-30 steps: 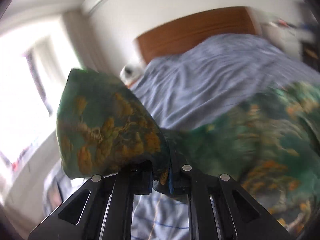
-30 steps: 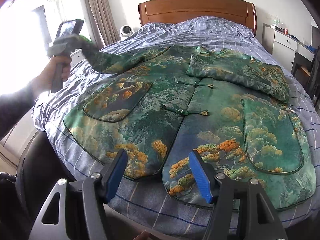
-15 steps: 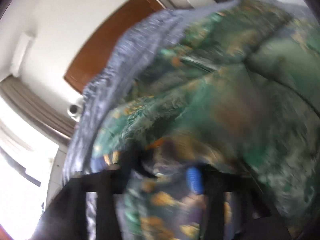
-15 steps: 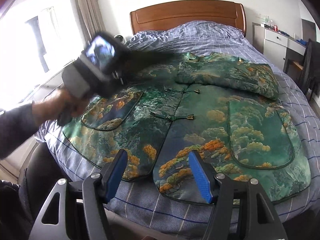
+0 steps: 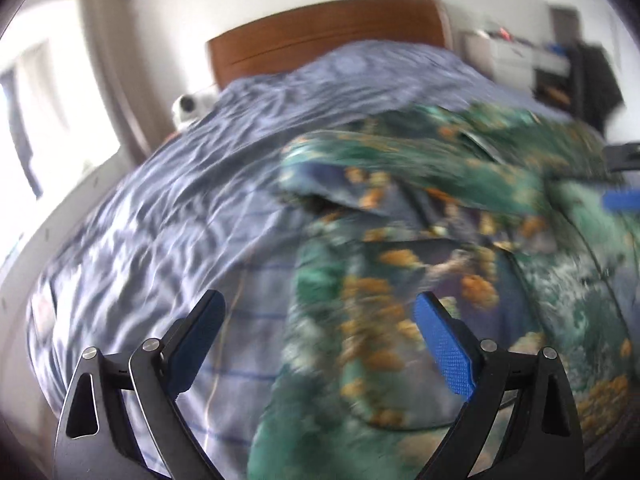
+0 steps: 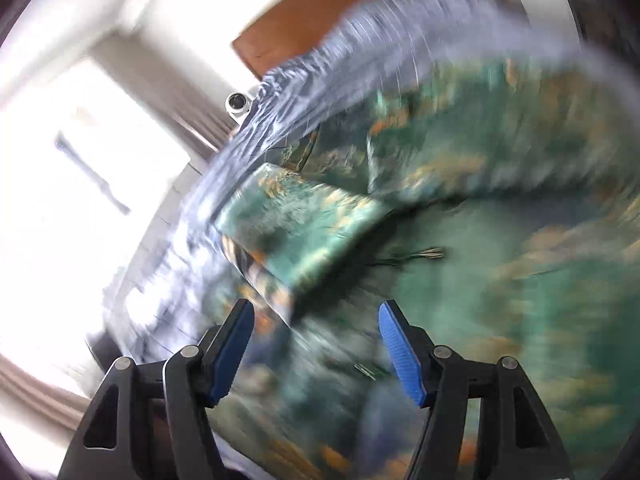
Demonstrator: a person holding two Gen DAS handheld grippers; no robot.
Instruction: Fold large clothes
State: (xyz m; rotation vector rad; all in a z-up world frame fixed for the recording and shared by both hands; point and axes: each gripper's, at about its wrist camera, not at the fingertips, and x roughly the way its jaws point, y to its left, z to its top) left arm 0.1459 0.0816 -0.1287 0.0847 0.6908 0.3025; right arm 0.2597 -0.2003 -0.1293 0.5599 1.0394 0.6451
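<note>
Room: bedroom with a brown wooden headboard (image 5: pixel 328 36), bright window at the left, both views smeared by motion.
Left gripper (image 5: pixel 320 344): jaws spread wide with nothing between the blue pads, hanging over the edge of the garment.
Right gripper (image 6: pixel 316 344): jaws spread, empty, tilted view low over the cloth.
Garment: green brocade jacket with orange tree print (image 5: pixel 460 280) lies spread on the bed, one sleeve (image 6: pixel 296 228) folded in across its front.
Bed: wrinkled blue-grey checked bedsheet (image 5: pixel 168 232) under the jacket, bare to its left.
Beyond: small white round camera (image 6: pixel 238 104) beside the headboard.
</note>
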